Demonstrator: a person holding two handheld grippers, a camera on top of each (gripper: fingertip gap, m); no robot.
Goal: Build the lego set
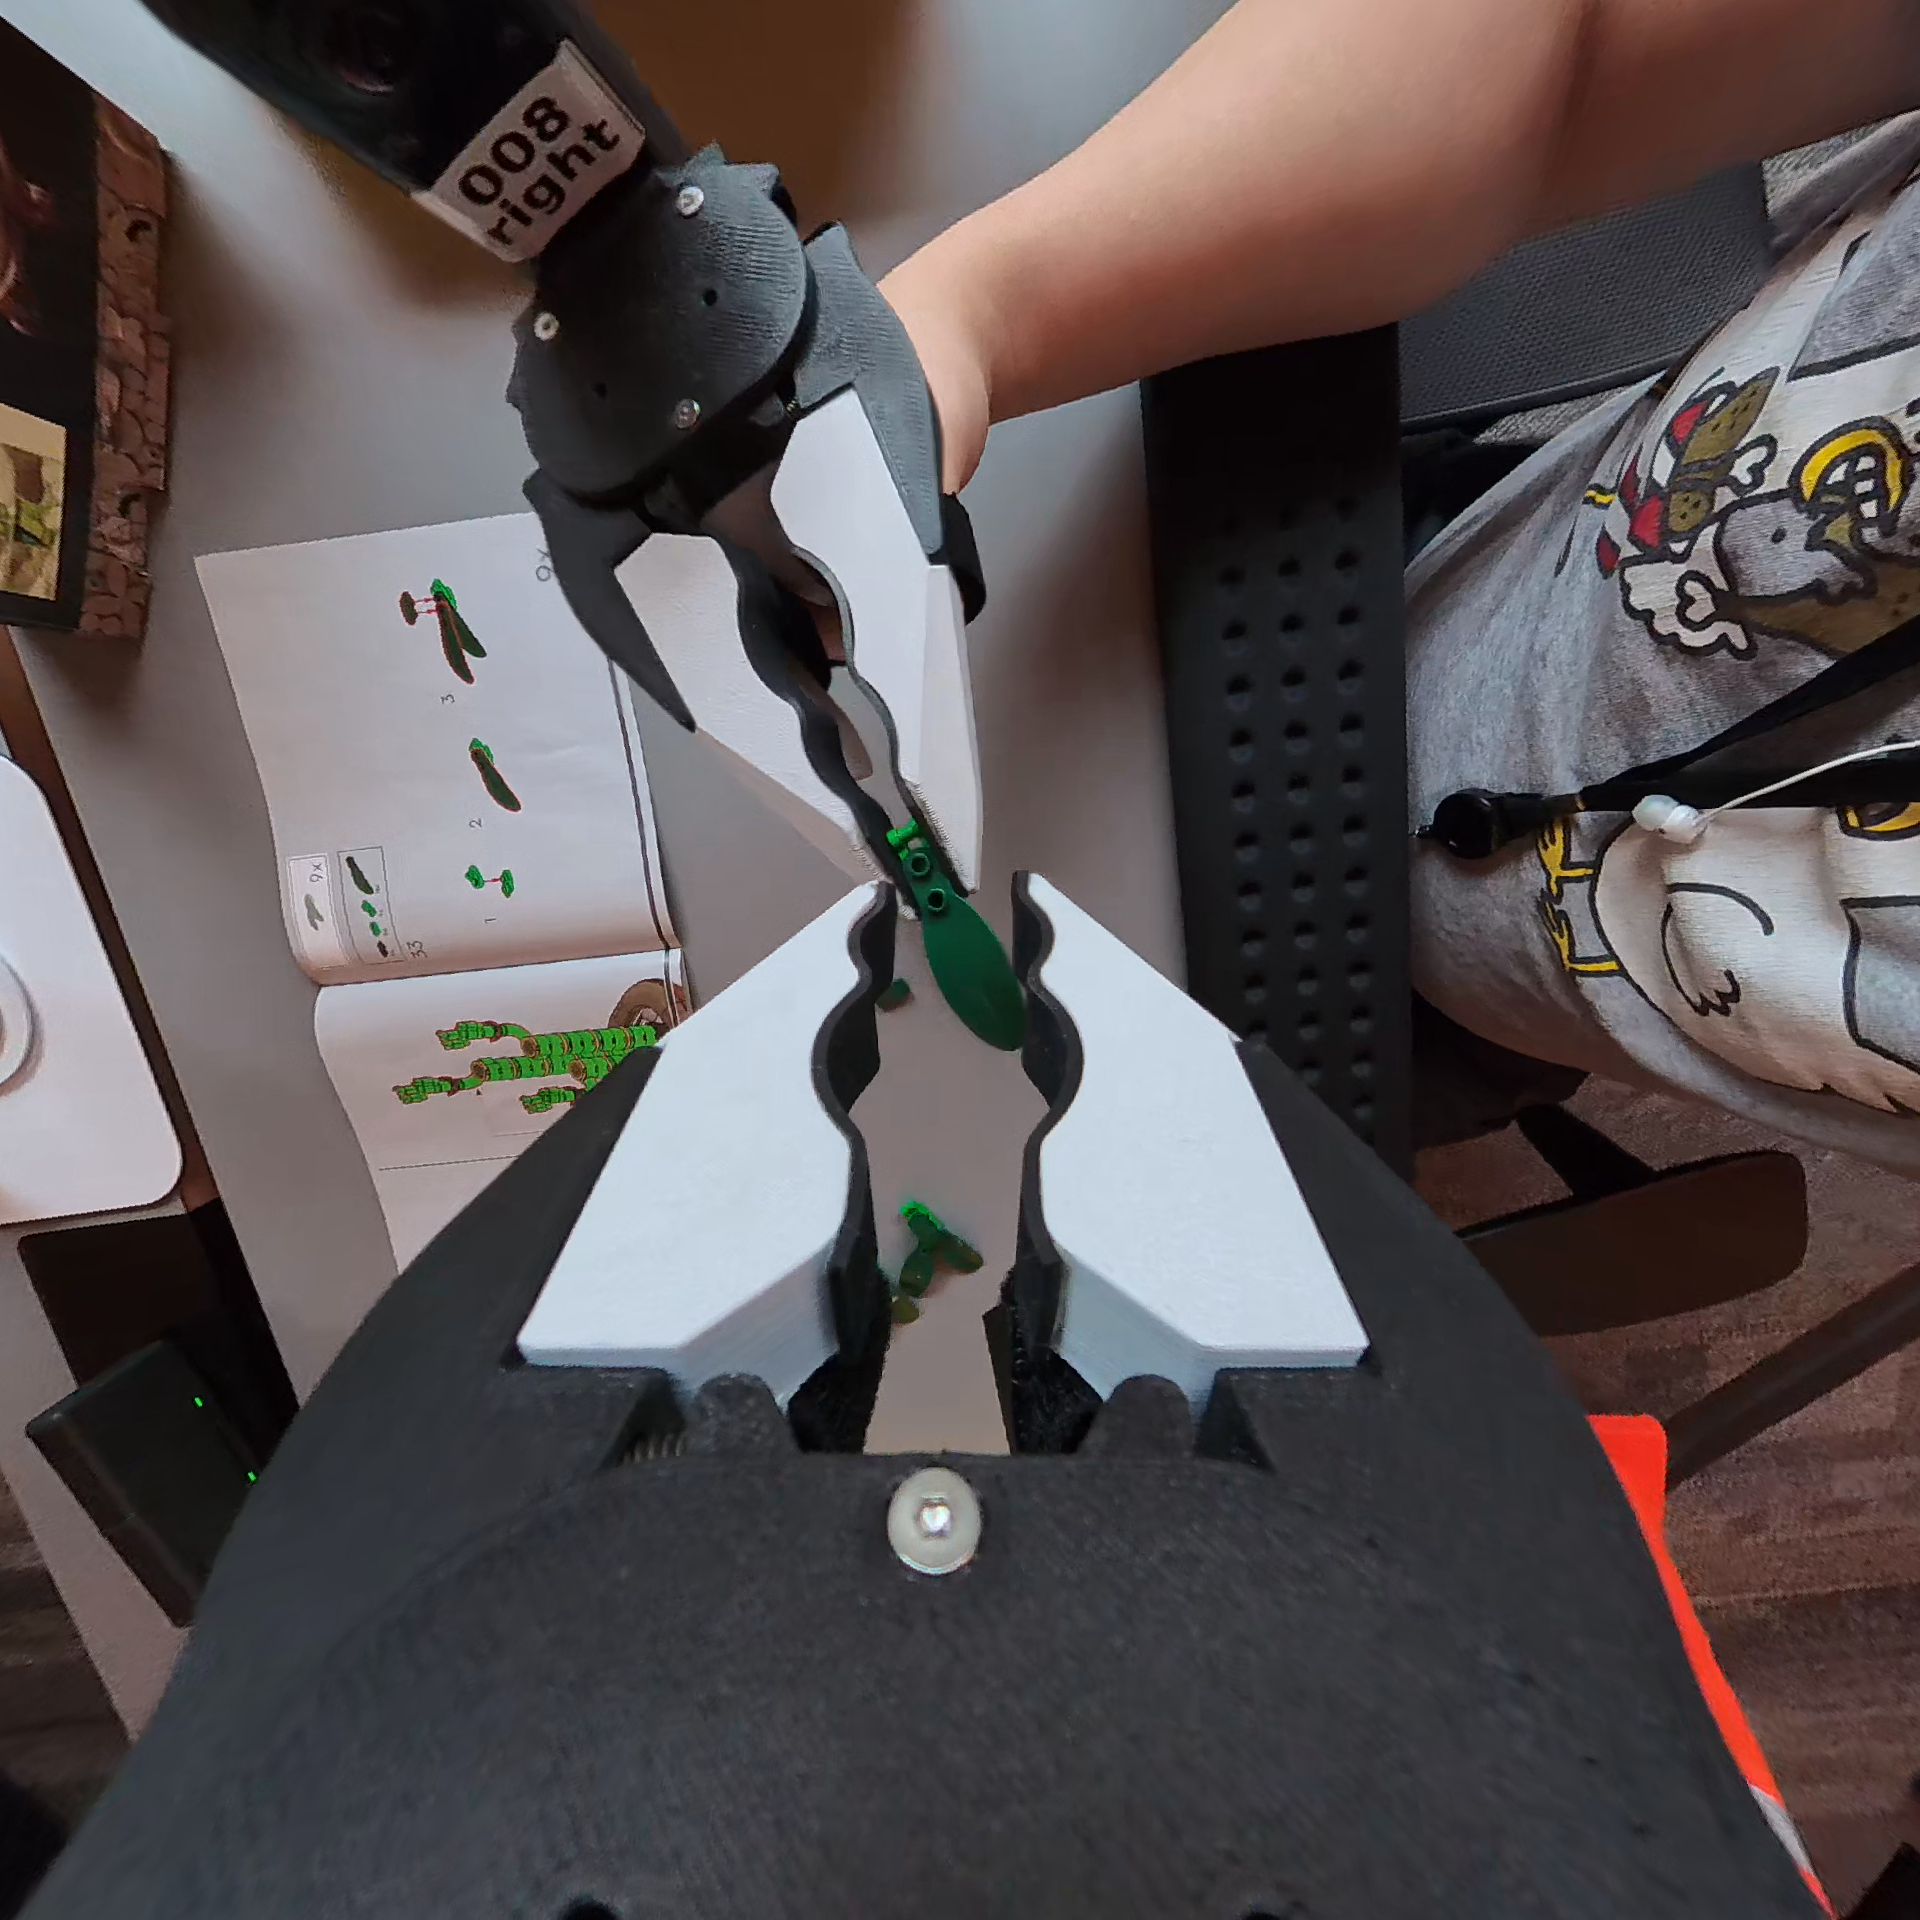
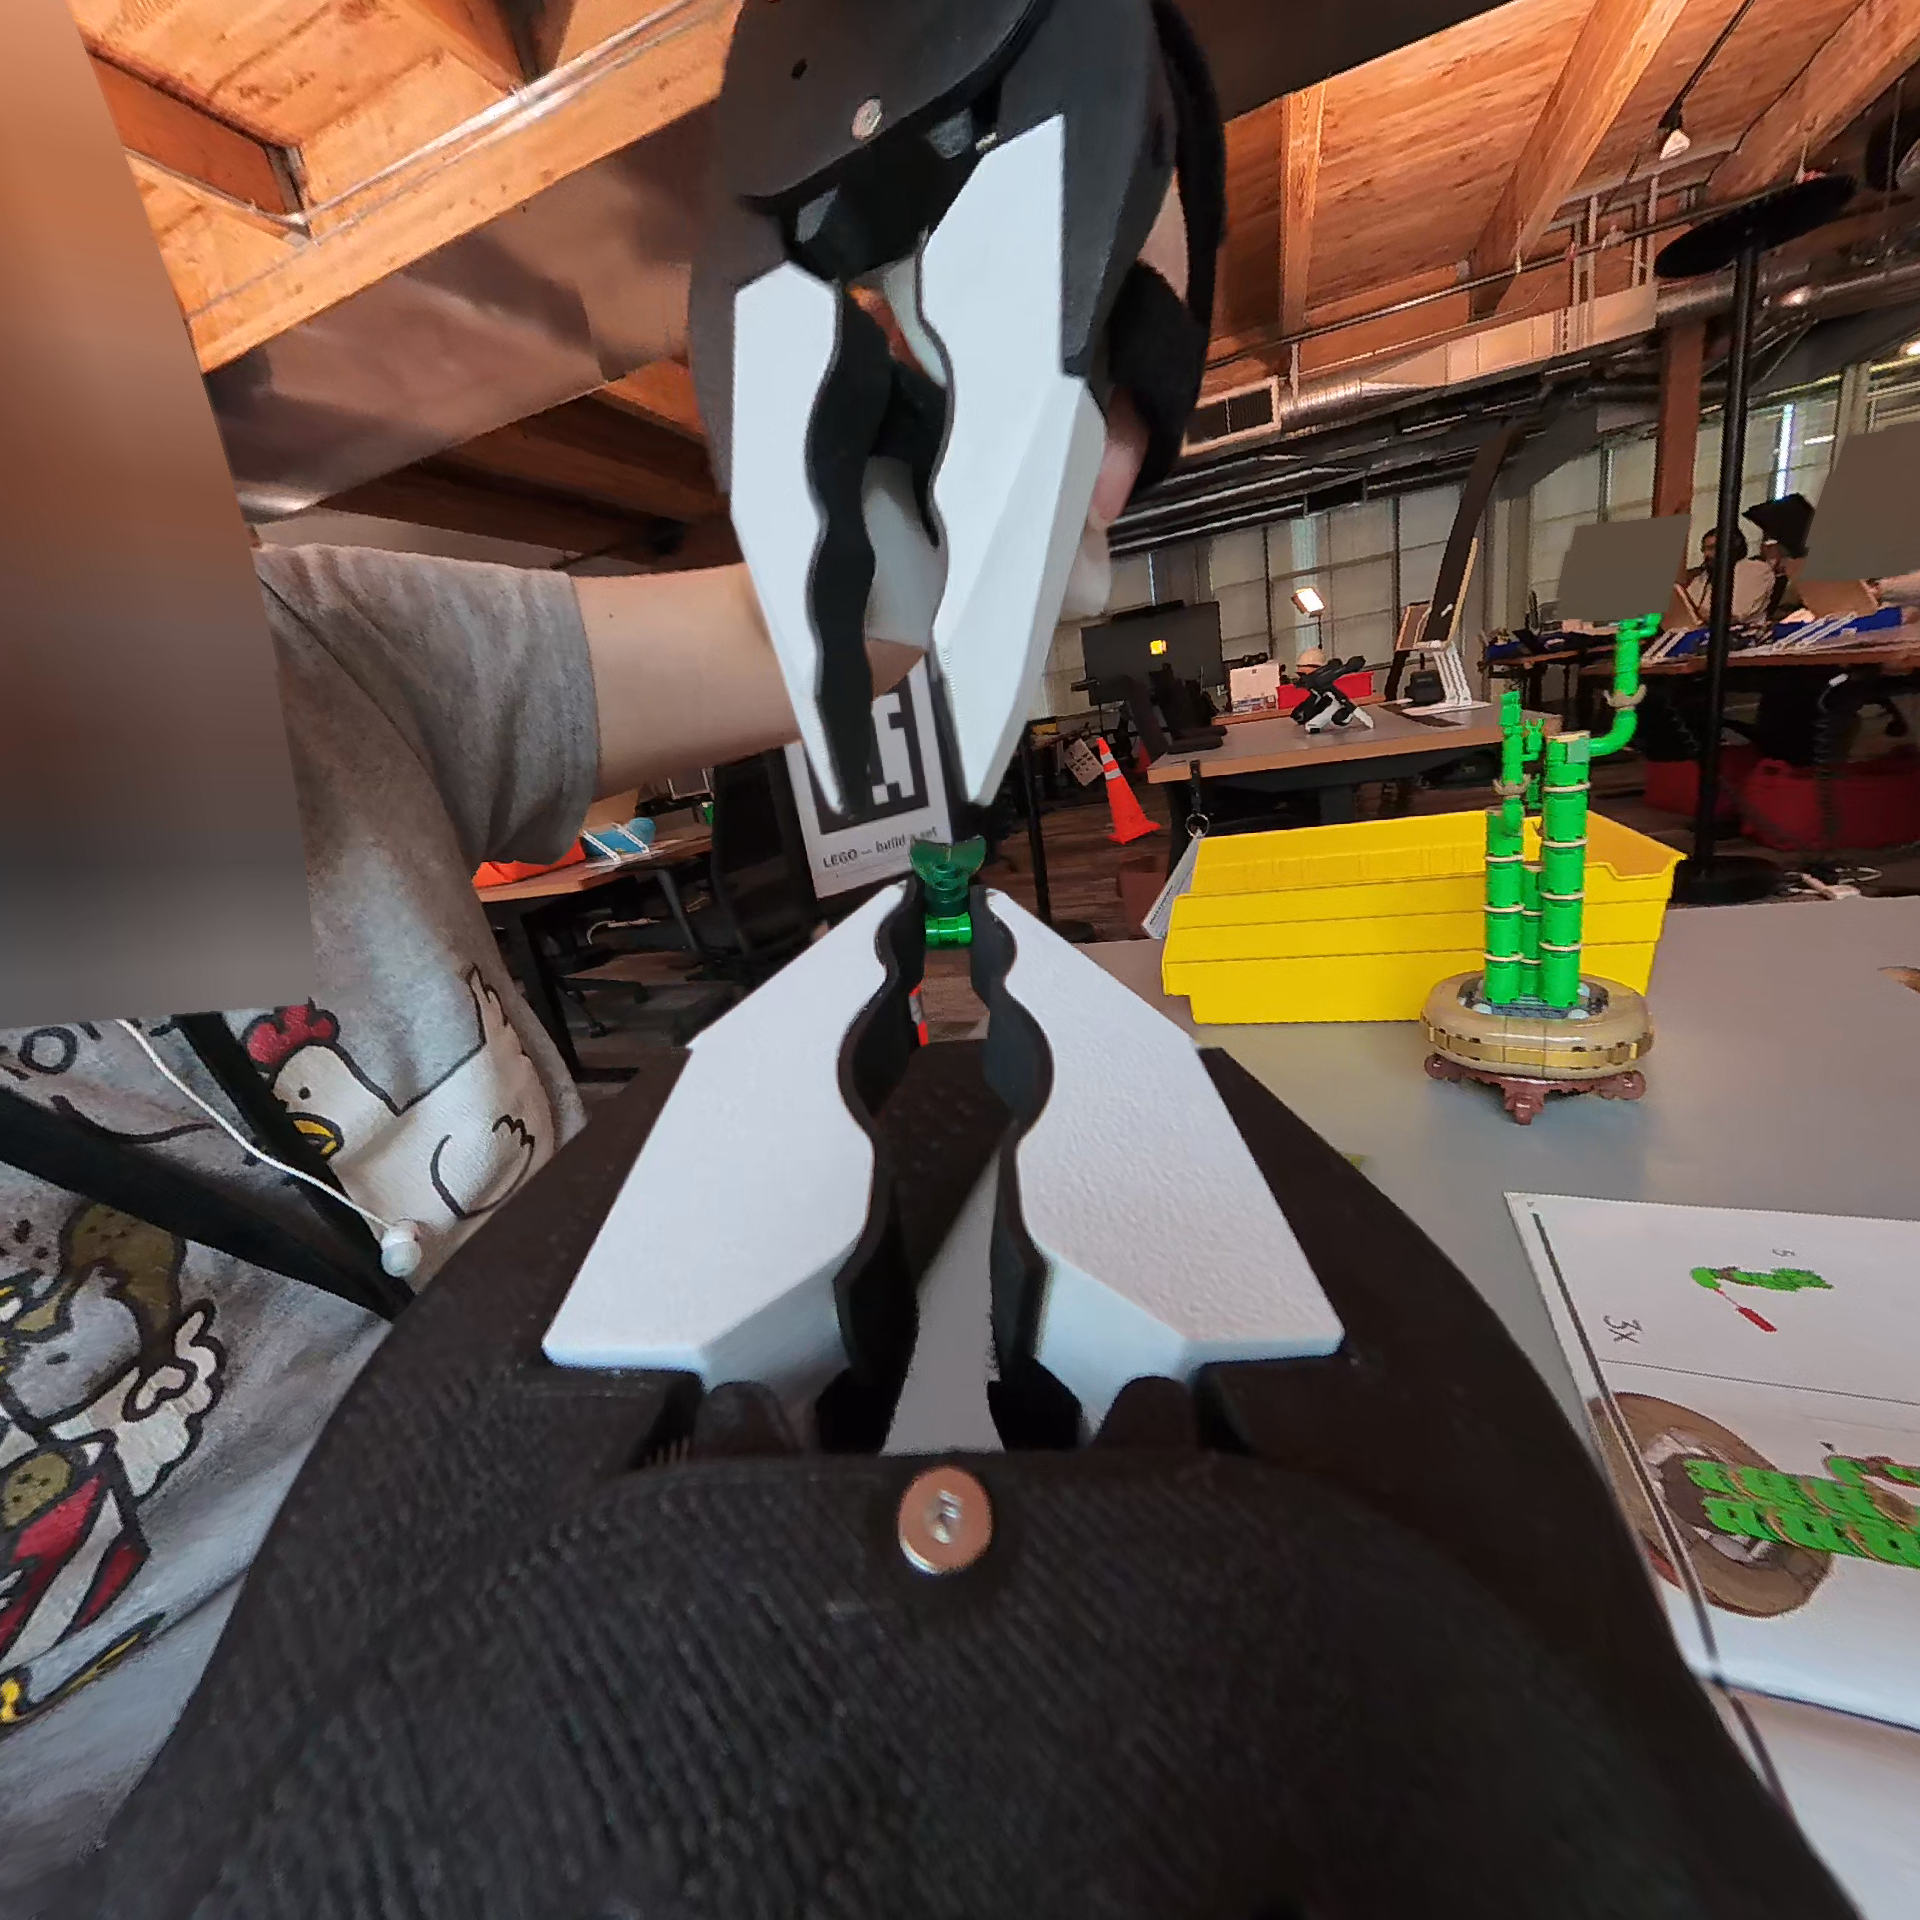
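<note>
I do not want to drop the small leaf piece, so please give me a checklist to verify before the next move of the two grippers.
1. Right gripper shut on the green leaf piece: ok, the stud end sits between its fingertips.
2. Left gripper open for the leaf: ok, there is a gap between its fingers.
3. Leaf blade inside that gap: ok in the left wrist view; touching a finger or not, cannot tell.
4. Loose green pieces on the table: ok, they lie below the left gripper.
5. Instruction booklet open: ok.
6. Bamboo model upright, away from both grippers: ok.
</note>
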